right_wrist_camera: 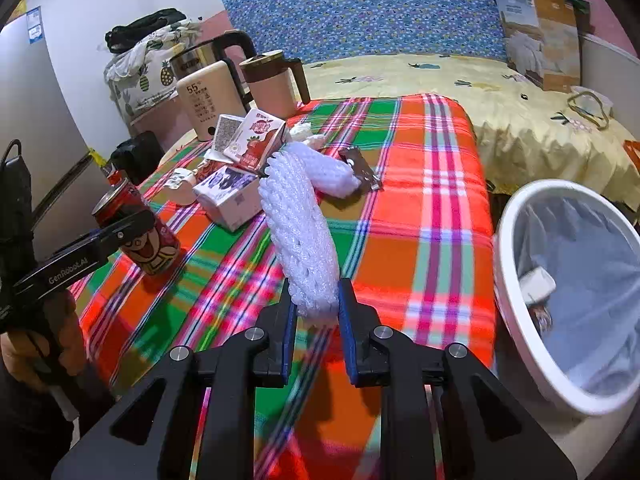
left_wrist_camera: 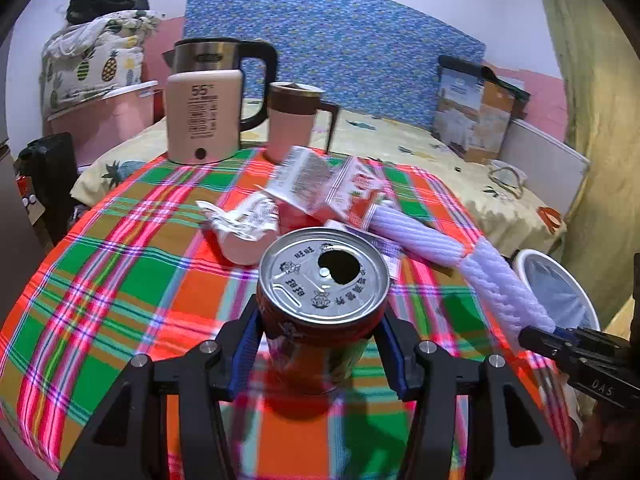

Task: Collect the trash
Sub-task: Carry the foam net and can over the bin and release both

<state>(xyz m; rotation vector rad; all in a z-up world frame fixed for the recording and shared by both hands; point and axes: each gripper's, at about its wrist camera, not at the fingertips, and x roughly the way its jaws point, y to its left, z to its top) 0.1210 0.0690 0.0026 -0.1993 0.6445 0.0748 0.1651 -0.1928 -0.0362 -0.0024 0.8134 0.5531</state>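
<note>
My left gripper (left_wrist_camera: 322, 324) is shut on a red drink can (left_wrist_camera: 320, 300) with an opened silver top, held just above the plaid cloth; the can also shows in the right wrist view (right_wrist_camera: 140, 232). My right gripper (right_wrist_camera: 316, 312) is shut on a white foam fruit net (right_wrist_camera: 298, 220), lifted off the table; the net also shows in the left wrist view (left_wrist_camera: 472, 264). More trash lies behind: a strawberry milk carton (right_wrist_camera: 258, 140), a white carton (right_wrist_camera: 230, 196), a yogurt cup (left_wrist_camera: 244, 236), a dark wrapper (right_wrist_camera: 360, 168). The white trash bin (right_wrist_camera: 520, 208) stands at the right.
A plaid-covered table (right_wrist_camera: 432, 184) holds a kettle (left_wrist_camera: 212, 68), a cream warmer (left_wrist_camera: 202, 120) and a pink mug (left_wrist_camera: 292, 120) at its far side. A bed with yellow sheet (right_wrist_camera: 500, 96) and a cardboard box (right_wrist_camera: 540, 36) lie behind.
</note>
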